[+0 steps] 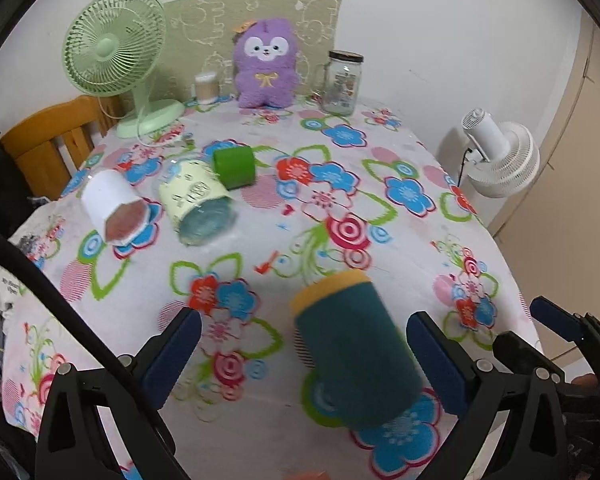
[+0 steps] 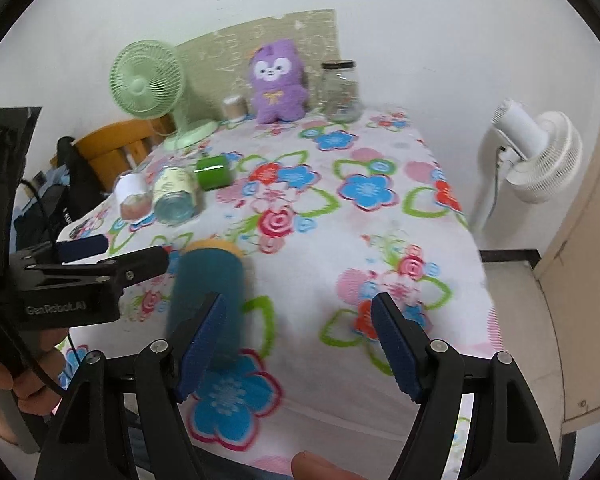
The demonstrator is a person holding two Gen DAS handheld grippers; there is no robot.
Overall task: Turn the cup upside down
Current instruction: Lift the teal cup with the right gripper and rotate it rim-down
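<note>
Fingers (image 1: 188,334) beside blurred teal cup (image 1: 356,354)

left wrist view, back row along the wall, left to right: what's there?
green desk fan → small tan-and-white container → purple plush toy → glass jar with lid. Off the table, farther right: white fan.

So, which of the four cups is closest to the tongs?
The dark teal cup with the yellow end, between the open left tongs. The white cup, pale yellow cup and green cup lie farther back.
</note>
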